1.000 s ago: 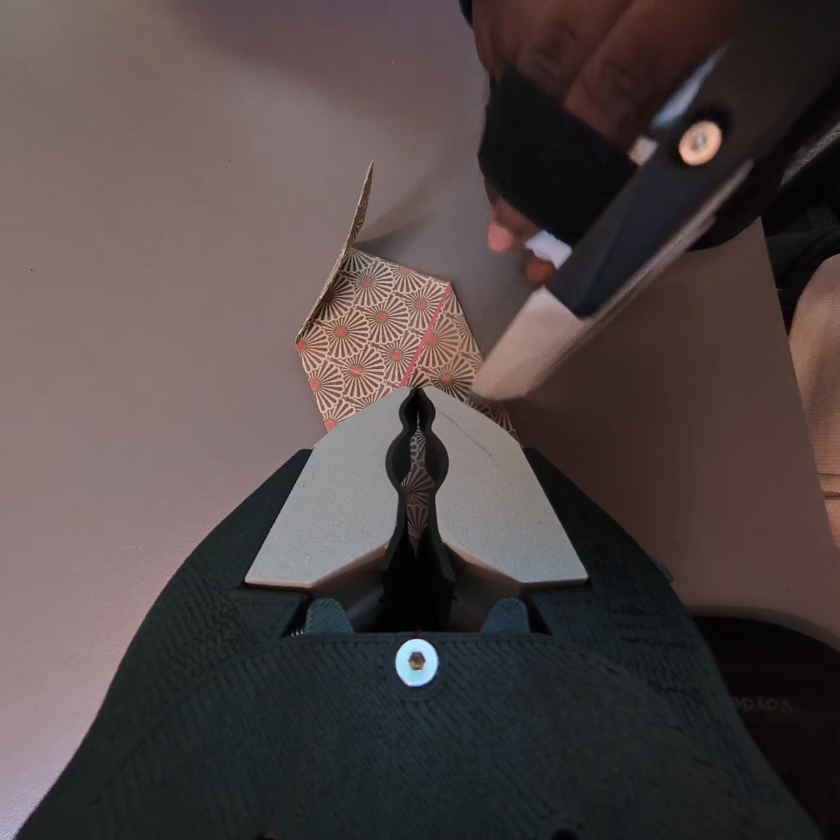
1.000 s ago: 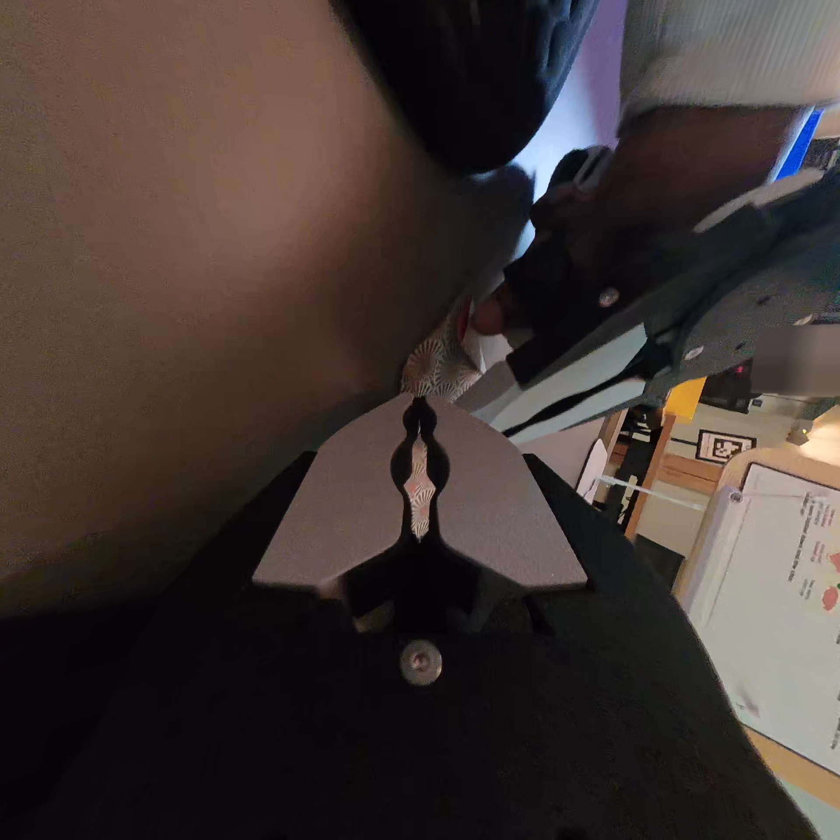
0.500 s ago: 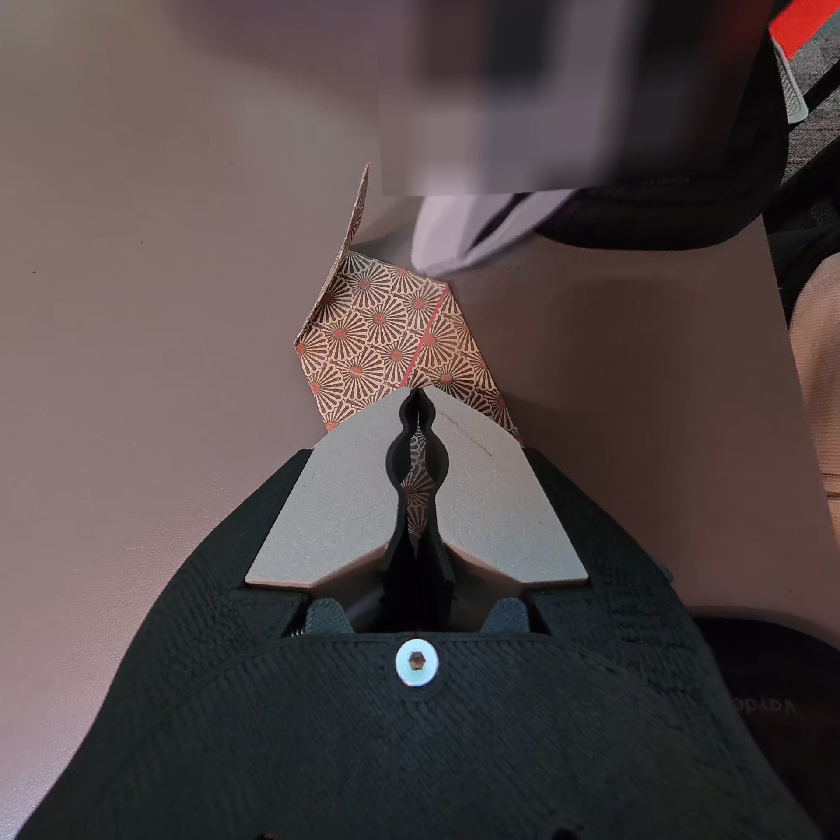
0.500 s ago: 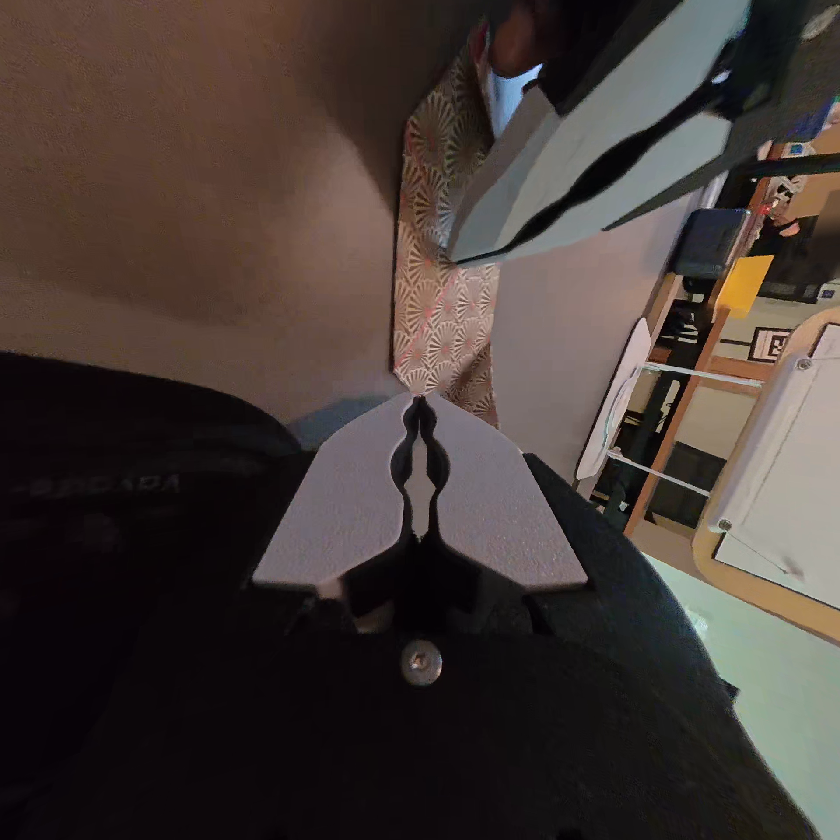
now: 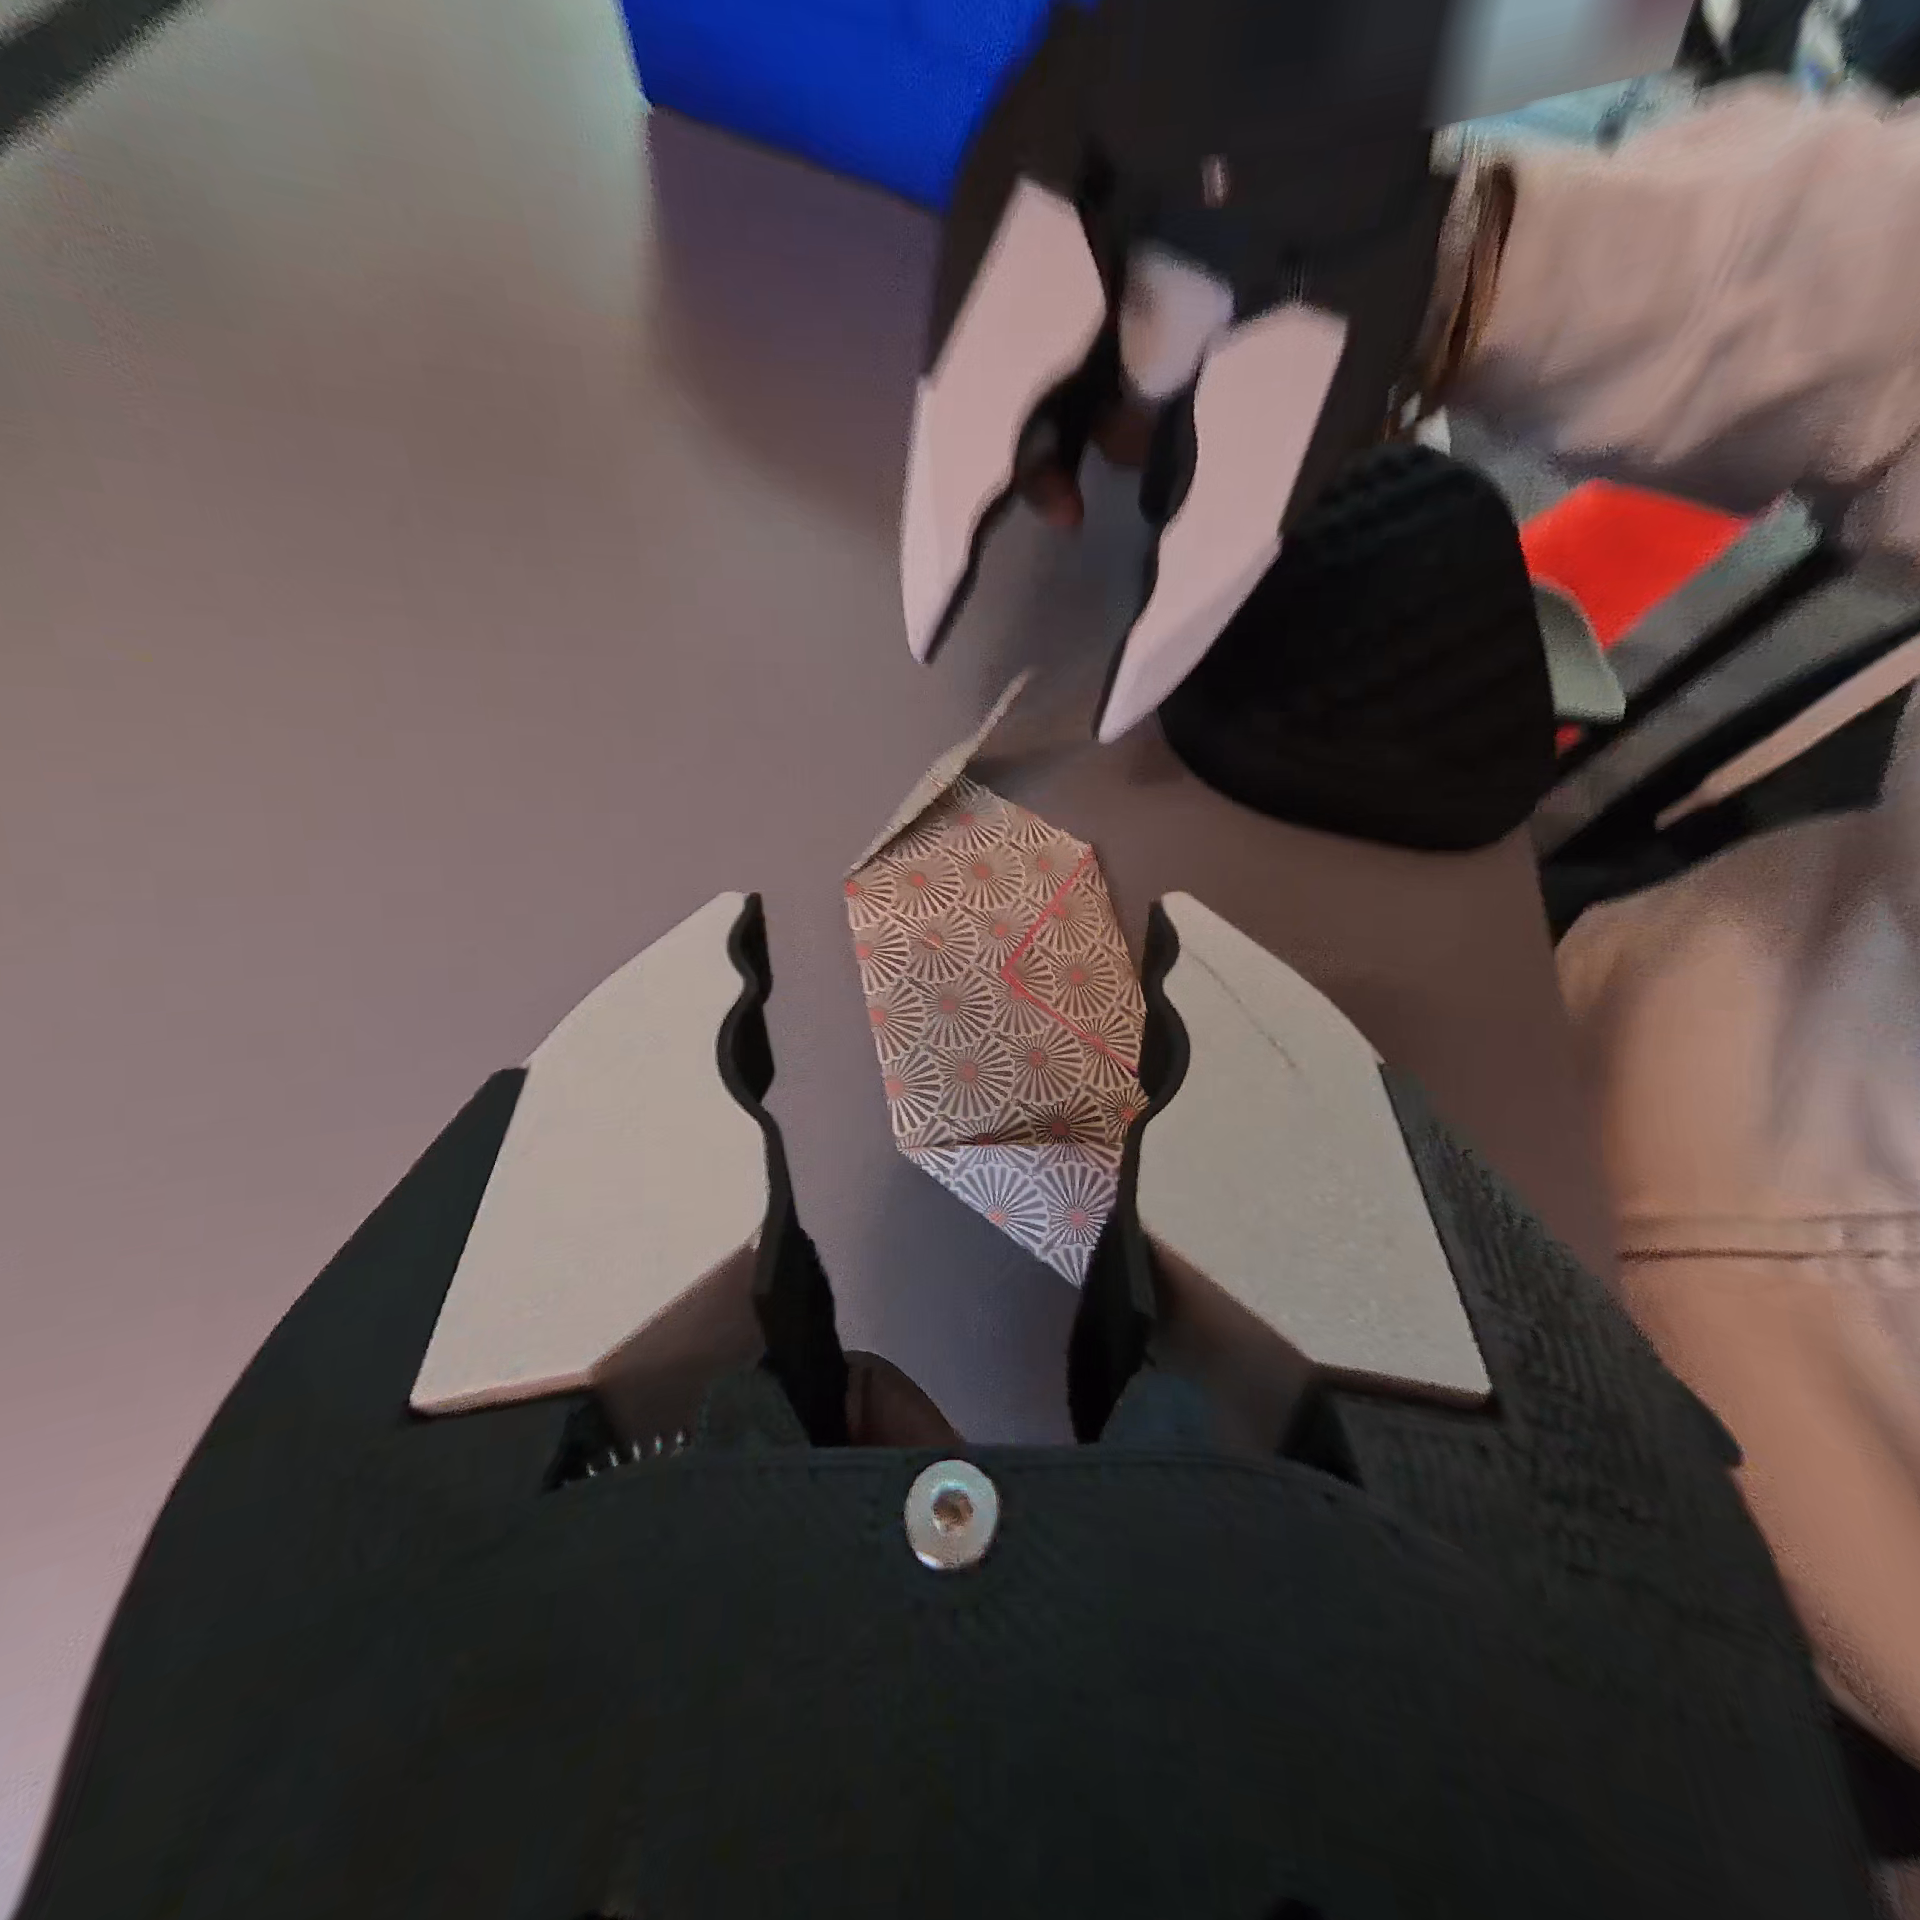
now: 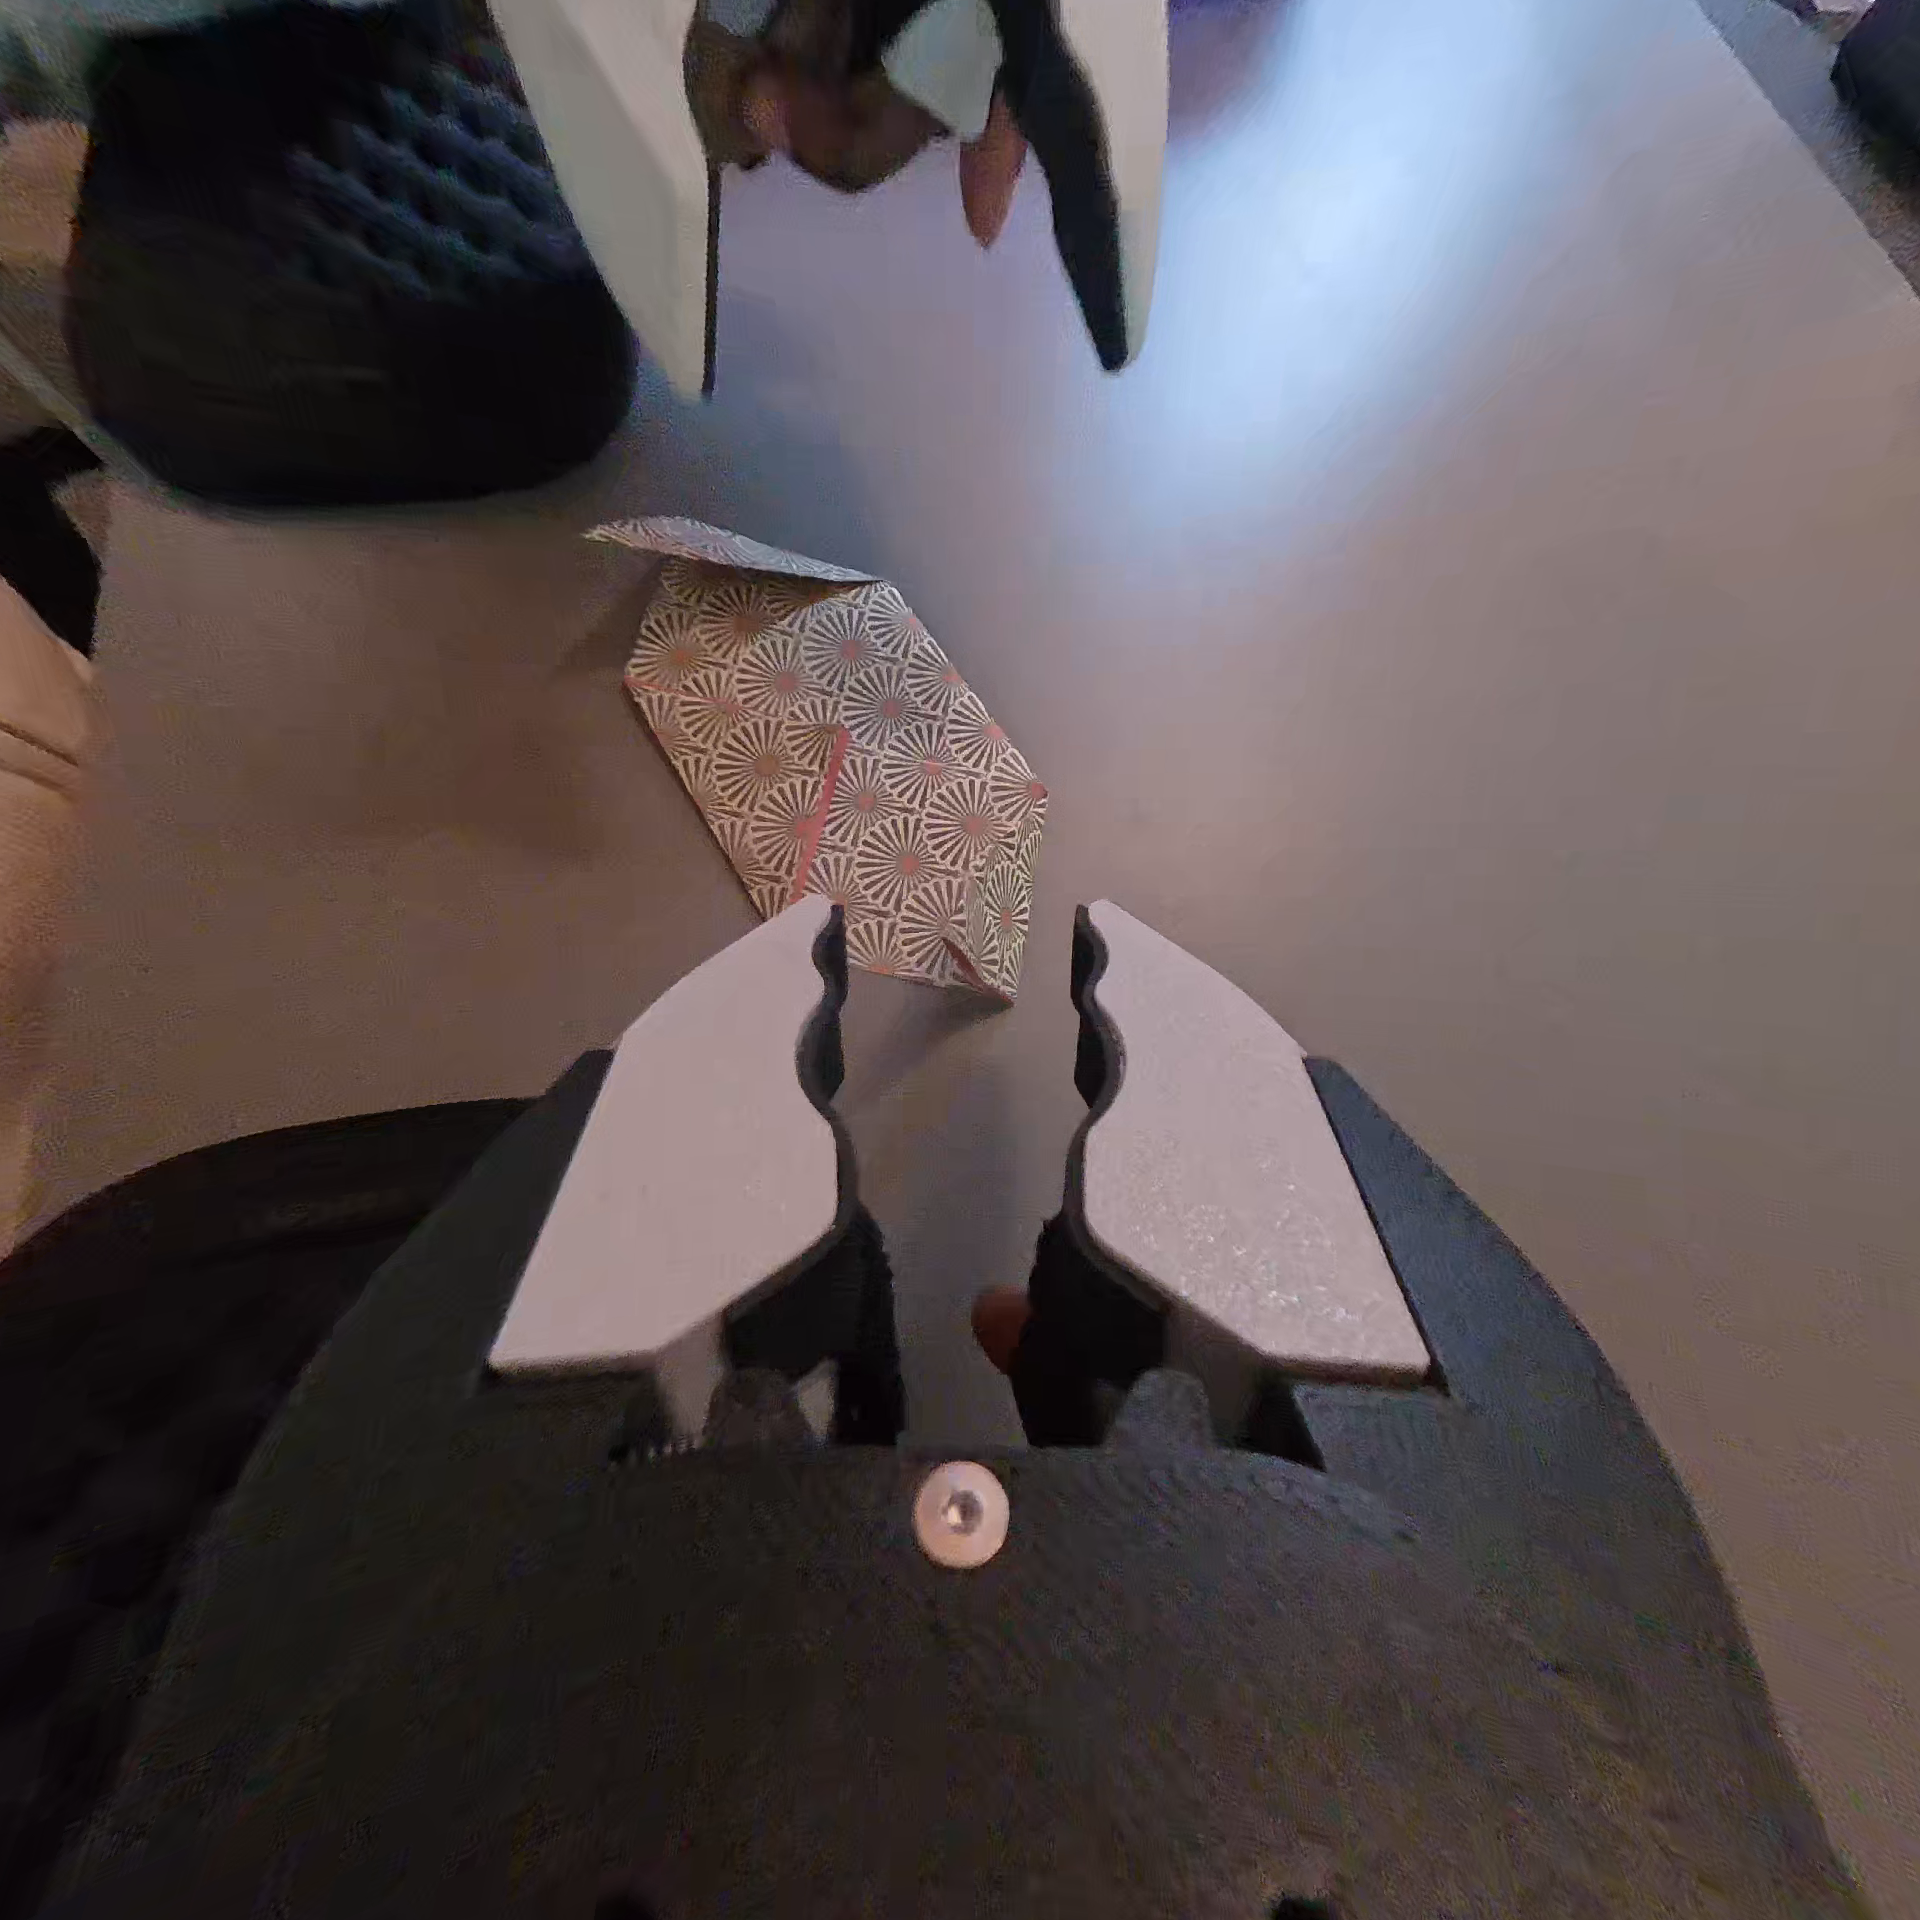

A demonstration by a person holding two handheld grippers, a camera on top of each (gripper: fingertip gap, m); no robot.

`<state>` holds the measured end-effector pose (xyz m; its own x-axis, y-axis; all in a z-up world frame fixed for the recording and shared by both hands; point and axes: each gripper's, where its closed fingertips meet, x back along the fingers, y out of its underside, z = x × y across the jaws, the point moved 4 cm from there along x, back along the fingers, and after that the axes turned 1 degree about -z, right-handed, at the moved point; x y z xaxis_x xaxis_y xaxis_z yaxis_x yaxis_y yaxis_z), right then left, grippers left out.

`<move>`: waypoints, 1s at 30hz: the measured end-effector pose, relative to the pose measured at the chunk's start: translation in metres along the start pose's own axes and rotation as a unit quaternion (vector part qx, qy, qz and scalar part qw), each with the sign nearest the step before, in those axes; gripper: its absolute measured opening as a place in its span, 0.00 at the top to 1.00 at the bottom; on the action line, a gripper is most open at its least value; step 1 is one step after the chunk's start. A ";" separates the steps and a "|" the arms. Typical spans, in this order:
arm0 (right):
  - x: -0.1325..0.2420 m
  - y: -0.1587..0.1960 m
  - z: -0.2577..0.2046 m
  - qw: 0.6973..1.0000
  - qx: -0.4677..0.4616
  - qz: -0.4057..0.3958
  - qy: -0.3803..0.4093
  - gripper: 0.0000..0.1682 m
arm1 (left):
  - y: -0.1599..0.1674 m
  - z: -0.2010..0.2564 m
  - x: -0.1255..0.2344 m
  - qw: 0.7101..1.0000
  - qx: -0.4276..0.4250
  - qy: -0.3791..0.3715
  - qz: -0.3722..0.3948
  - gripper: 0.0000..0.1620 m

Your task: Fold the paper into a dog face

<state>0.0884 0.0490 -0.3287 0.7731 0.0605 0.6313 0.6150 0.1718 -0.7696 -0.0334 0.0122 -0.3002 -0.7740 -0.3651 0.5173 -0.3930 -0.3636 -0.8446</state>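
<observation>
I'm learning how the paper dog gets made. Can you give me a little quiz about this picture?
1. True or false: the left tool is squeezing the patterned paper.
2. Pick one. The paper is: A) lying on the table, B) held up in the air, C) inside a box.
3. Fill in: one flap of the paper sticks ____ instead of lying flat.

Key
1. False. Both the left tool and the right tool are open, and neither holds the paper.
2. A
3. up
</observation>
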 end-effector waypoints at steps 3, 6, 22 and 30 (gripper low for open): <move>-0.016 0.004 0.000 0.997 0.056 -0.042 0.018 0.93 | -0.002 -0.008 0.027 0.995 0.064 -0.034 0.075 0.54; -0.017 -0.002 0.001 0.986 0.150 -0.037 0.063 1.00 | 0.012 -0.017 0.044 0.983 0.137 -0.060 0.110 0.53; 0.030 -0.072 -0.027 0.958 0.146 0.248 0.010 0.71 | -0.004 0.008 0.017 0.979 0.106 0.156 0.080 1.00; 0.039 -0.086 0.004 0.893 -0.213 0.319 -0.236 0.68 | -0.012 0.014 0.032 0.989 0.002 0.150 -0.001 1.00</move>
<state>0.0652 0.0401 -0.2377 0.8979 0.4367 -0.0553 0.1535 -0.4284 -0.8904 -0.0461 -0.0069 -0.2717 -0.8855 -0.0944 0.4549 -0.3936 -0.3680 -0.8425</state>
